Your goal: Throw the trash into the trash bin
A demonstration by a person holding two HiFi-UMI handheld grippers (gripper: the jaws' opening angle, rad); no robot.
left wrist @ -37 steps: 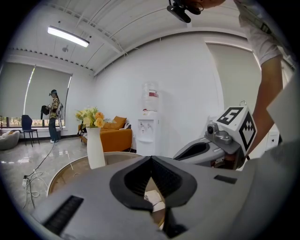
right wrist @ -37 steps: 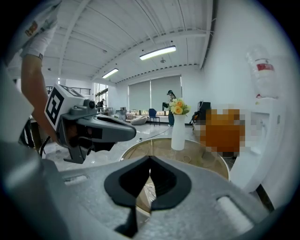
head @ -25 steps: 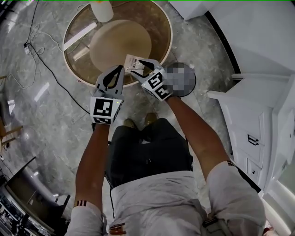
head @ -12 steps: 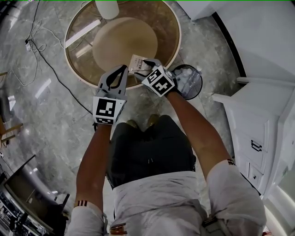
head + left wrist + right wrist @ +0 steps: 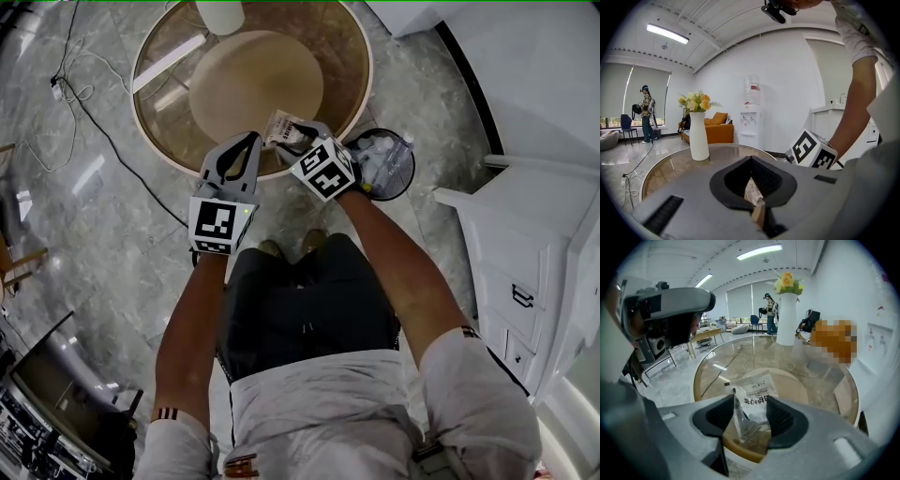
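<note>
left tongs (image 5: pixel 250 139) together, right tongs (image 5: pixel 751 401) apart, just narrowing, one packet (image 5: pixel 757 392) between them, one trash bin (image 5: pixel 409 173) near

Lounge of an office or showroom. A round glass table (image 5: pixel 155 112) bearing a vase (image 5: pixel 699 136) of flowers (image 5: pixel 696 101) stands on a polished marble floor (image 5: pixel 84 244), with a bin (image 5: pixel 411 167) just beside its edge. Beyond it, an orange sofa (image 5: pixel 717 129) and a water dispenser (image 5: pixel 751 112) stand against a white wall. White cabinets (image 5: pixel 525 253) line one side. Strip lights (image 5: pixel 668 33), tall blind-covered windows (image 5: pixel 651 93) and a chair (image 5: pixel 626 129) indicate a large open room.
</note>
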